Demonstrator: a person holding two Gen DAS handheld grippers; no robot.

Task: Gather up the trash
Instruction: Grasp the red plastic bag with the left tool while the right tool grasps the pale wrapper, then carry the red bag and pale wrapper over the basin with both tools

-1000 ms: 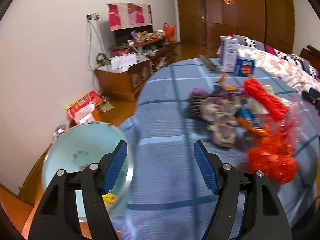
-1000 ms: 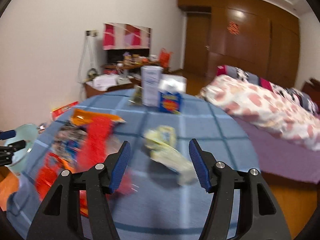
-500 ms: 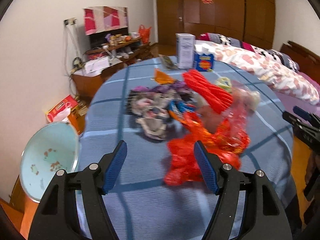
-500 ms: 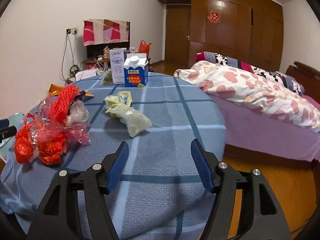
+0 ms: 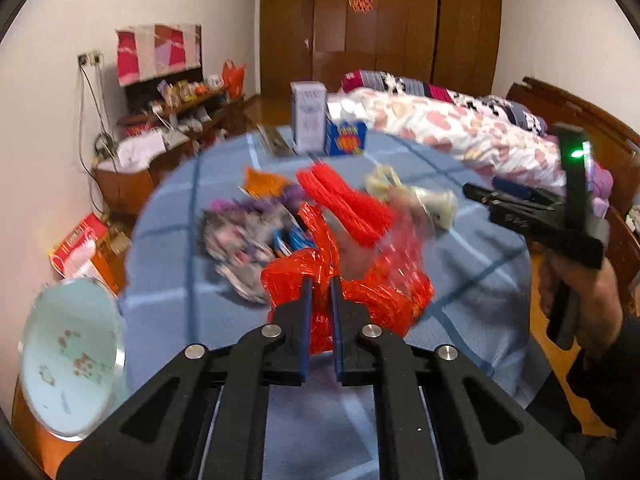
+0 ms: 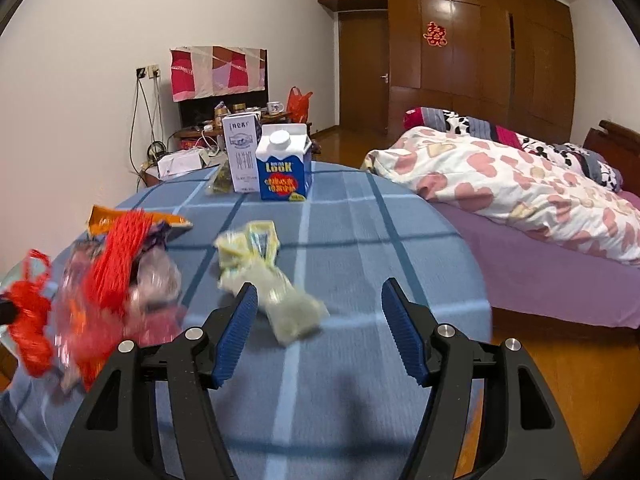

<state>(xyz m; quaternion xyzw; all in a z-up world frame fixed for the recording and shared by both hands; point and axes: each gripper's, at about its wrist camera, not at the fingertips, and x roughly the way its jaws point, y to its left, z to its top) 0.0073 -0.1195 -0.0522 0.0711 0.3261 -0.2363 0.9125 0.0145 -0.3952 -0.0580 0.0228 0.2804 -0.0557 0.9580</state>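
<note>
Trash lies in a loose heap on the round desk [image 6: 360, 216], which carries a blue checked cloth. The red plastic bag [image 5: 360, 292] sits at the near edge of the heap, and the left gripper [image 5: 321, 300] has its fingers [image 5: 306, 304] almost together, pinching a fold of this bag. The bag is partly see-through; a bundle of red netting [image 5: 348, 204] rests on its upper part, but the blur does not show whether the netting is inside the bag or only on top. Just to the left of the bag are crumpled purple and silver wrappers [image 5: 244, 236], and behind them an orange wrapper [image 5: 264, 180].

The right gripper [image 6: 316, 324] hovers over the desk with its fingers [image 6: 400, 336] wide apart and nothing between them. A pale yellow-green wrapper [image 6: 268, 280] lies on the cloth just ahead of its left finger, apart from the red bag.

At the far side of the desk stand two cartons close together: a tall white milk carton [image 6: 242, 152] and a blue carton [image 6: 285, 168] with a white cap, both upright and closed. A small greenish packet [image 6: 220, 180] leans beside the white one.

A light blue bin [image 5: 68, 360] stands on the floor below the left edge of the desk; a few small scraps lie in it.
</note>
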